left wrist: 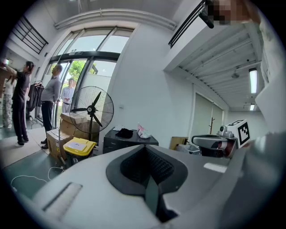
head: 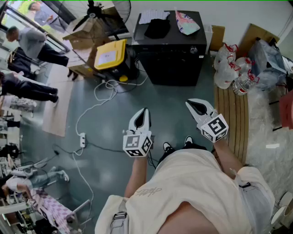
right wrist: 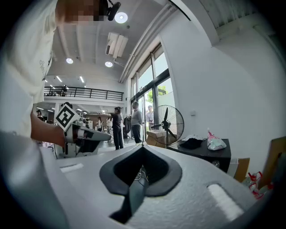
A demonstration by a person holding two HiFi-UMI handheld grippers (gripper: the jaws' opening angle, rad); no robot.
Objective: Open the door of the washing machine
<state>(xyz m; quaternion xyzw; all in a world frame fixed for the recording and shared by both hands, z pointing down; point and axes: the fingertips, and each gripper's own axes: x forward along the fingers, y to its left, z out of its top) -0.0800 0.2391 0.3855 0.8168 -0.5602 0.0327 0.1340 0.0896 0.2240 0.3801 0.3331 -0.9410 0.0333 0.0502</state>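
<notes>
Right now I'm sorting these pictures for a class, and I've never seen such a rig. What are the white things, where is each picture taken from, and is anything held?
There is no robot here. A person stands with a white hand tool in each hand, and each tool ends in tongs. The top-down picture comes from a camera on the person's head. It shows the left tongs and the right tongs pointing ahead over the floor. The other two pictures come from a camera riding on each tool, looking along its tongs. Both pairs are shut and hold nothing. Ahead stands a black machine, likely the washer, with a dark cloth and a bag on top. Near it are a yellow bin, a fan and bottles. A power strip lies on the floor.
</notes>
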